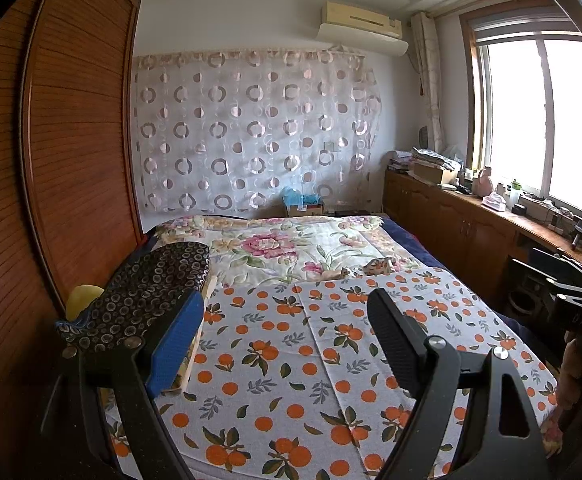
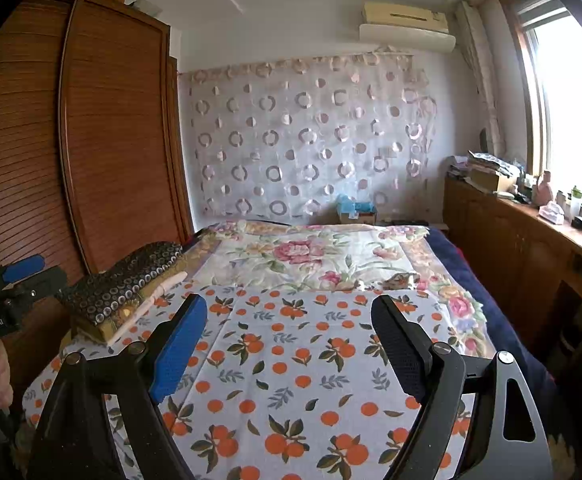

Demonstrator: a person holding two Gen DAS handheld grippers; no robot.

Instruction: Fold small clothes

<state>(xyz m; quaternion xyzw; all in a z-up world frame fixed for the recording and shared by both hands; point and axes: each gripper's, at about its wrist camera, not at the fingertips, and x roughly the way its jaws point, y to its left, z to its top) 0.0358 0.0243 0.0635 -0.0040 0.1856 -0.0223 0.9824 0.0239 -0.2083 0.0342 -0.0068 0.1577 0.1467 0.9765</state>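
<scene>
Left gripper [image 1: 287,312] jaws spread wide, nothing between them, held above the orange-print cloth [image 1: 291,360]. Right gripper [image 2: 289,316] same: wide apart, empty, over the same cloth. Cloth lies flat across the near end of the bed [image 2: 471,252], on top of the floral bedspread [image 1: 275,244]. Dark ring-patterned fabric [image 1: 151,284] sits on a stack at the bed's left edge, beside the wooden wardrobe [image 1: 71,140].

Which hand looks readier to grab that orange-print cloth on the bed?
Neither clearly: both sets of tongs, left and right, hang open above the orange-print cloth. The left sits nearer its left edge, the right nearer its right edge.
</scene>
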